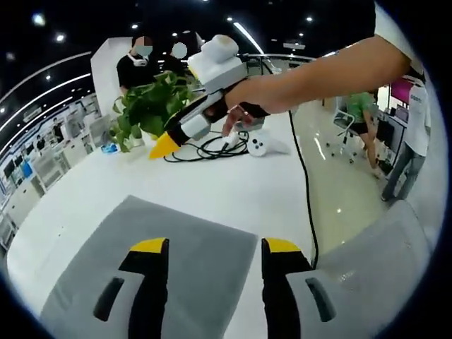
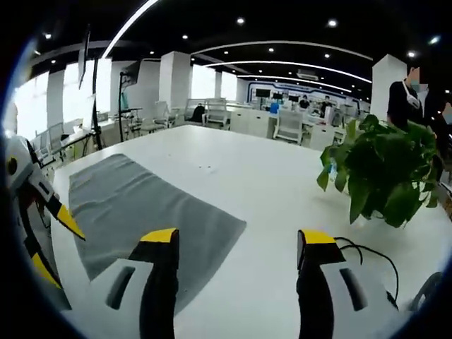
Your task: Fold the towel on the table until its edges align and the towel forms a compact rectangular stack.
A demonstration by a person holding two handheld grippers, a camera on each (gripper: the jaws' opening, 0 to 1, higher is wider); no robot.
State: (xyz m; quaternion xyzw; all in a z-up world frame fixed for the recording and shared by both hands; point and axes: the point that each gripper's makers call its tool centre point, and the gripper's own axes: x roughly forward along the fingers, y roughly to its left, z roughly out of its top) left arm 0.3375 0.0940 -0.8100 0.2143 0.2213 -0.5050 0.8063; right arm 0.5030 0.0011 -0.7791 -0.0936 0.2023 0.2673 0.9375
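Ceiling spotlights lit the scene brightly, and the white table (image 2: 268, 183) glared. Fisheye distortion bent straight lines near the edges. Distant desks looked soft.

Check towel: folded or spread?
Spread. The towel lies flat on the table as a single grey sheet with no visible fold; neither tool touches it.

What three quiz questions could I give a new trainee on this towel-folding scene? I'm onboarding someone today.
1. True or false: the grey towel lies flat and unfolded on the white table.
2. What stands beside the black cable on the table: (a) a mug, (b) a potted plant, (c) a laptop?
3. Fill in: in the right gripper view, the right gripper has its jaws ____.

Key
1. True; it lies in a single layer.
2. (b), the potted plant.
3. Open, with nothing between them.
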